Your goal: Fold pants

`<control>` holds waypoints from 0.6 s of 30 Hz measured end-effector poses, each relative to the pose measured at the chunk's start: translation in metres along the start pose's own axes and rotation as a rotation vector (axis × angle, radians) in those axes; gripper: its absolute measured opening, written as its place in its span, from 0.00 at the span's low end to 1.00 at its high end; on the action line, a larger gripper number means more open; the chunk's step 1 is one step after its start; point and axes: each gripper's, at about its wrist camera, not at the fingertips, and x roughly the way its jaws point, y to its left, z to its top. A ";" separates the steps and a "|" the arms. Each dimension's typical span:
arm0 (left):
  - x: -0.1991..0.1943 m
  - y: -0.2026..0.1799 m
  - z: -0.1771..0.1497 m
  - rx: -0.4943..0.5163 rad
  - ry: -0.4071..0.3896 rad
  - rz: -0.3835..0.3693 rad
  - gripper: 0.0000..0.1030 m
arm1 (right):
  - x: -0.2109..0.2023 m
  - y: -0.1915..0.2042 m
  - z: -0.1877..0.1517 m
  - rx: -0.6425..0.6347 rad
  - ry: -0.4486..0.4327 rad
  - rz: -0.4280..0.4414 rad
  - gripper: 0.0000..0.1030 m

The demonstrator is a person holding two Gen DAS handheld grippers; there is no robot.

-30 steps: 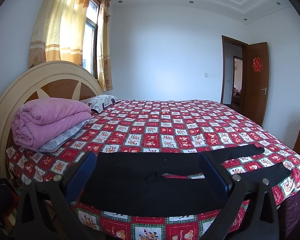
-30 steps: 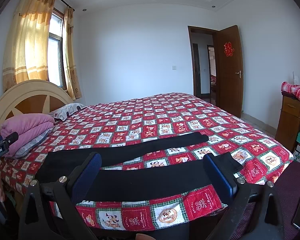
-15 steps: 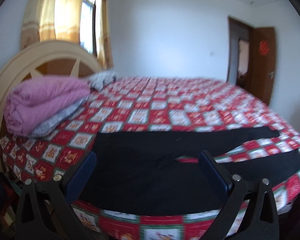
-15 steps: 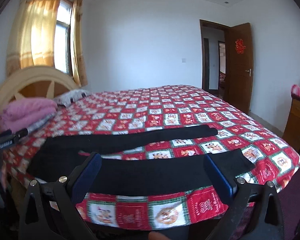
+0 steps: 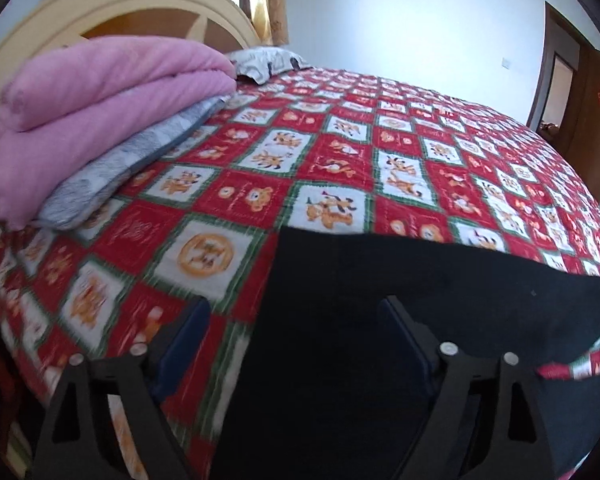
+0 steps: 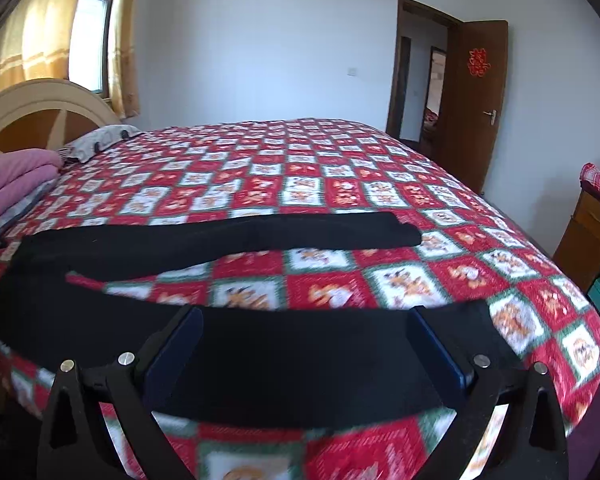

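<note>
The long black fabric pants point(image 6: 236, 240) lie spread flat along the near edge of the bed point(image 6: 340, 184), which is covered in a red, white and green checked quilt with cartoon prints. In the right wrist view the two legs are apart in a narrow V, with a strip of quilt showing between them, and no fold has been made yet. By my reading the task is at its very start: the first grasp is only being set up, and every fold is left to do.

The left claw point(image 5: 296, 344) sits low over the waist end of the pants point(image 5: 420, 300). Its jaws are closing, with the waistband edge between them, but the blue pads point(image 5: 188, 332) do not yet press the cloth, so it grasps nothing. The right claw point(image 6: 300, 344) is released and wide, straddling the cuff end of the nearer leg without pinching it.

A folded pink blanket point(image 5: 92, 100) rests on a grey one by the cream headboard point(image 5: 140, 0), well apart from the pants. What is likely left: bring one leg over the other, then fold lengthwise.
</note>
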 end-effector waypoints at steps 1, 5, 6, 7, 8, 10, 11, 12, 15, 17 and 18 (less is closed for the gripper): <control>0.011 0.001 0.006 -0.001 0.015 -0.009 0.79 | 0.007 -0.005 0.005 0.002 0.000 -0.008 0.98; 0.054 0.000 0.026 0.011 0.096 -0.038 0.62 | 0.039 -0.024 0.026 0.025 0.017 -0.022 0.90; 0.062 0.000 0.029 0.011 0.112 -0.042 0.58 | 0.047 -0.029 0.031 0.030 0.026 -0.020 0.88; 0.069 0.001 0.031 0.009 0.127 -0.043 0.57 | 0.055 -0.035 0.036 0.040 0.039 -0.017 0.85; 0.076 0.002 0.034 0.006 0.144 -0.047 0.57 | 0.066 -0.044 0.042 0.058 0.053 -0.028 0.83; 0.085 0.005 0.037 0.000 0.167 -0.079 0.54 | 0.081 -0.058 0.051 0.080 0.072 -0.043 0.83; 0.089 0.005 0.039 0.001 0.179 -0.099 0.52 | 0.090 -0.068 0.056 0.094 0.084 -0.053 0.82; 0.090 0.006 0.040 0.004 0.178 -0.112 0.51 | 0.097 -0.075 0.061 0.100 0.088 -0.070 0.81; 0.095 0.010 0.041 -0.010 0.180 -0.152 0.45 | 0.121 -0.097 0.074 0.114 0.126 -0.079 0.65; 0.095 0.010 0.039 -0.015 0.179 -0.160 0.44 | 0.142 -0.117 0.082 0.172 0.168 -0.064 0.52; 0.095 0.009 0.039 -0.006 0.174 -0.160 0.43 | 0.154 -0.129 0.086 0.212 0.186 -0.059 0.51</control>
